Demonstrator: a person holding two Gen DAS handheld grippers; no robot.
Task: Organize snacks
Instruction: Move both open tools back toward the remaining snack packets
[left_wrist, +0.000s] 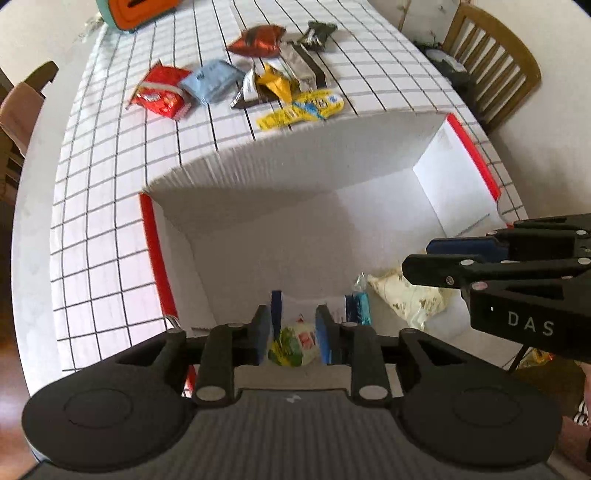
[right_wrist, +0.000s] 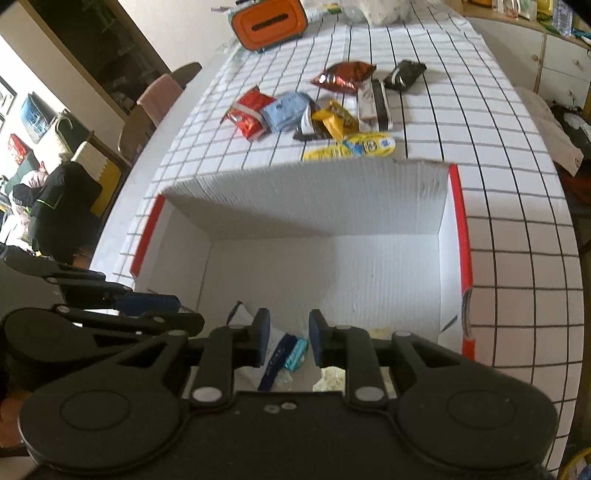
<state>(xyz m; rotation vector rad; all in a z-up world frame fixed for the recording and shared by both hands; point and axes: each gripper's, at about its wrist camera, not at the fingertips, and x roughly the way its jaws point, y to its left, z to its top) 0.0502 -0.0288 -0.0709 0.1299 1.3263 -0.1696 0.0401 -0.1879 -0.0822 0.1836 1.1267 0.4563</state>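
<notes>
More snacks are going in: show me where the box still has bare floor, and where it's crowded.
Bare: the box floor toward its far wall and right red-edged side. Crowded: the near end, with the green-yellow pack, cream bag and blue-white wrappers.

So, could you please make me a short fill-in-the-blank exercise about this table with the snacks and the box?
1. The open white box has side flaps edged in ____.
2. Most snack packets lie on the checked tablecloth, ____ the box.
3. The packet nearest the box's far wall is the ____ one.
4. The tissue holder at the table's far end is ____.

Missing words: red; outside; yellow; orange
</notes>
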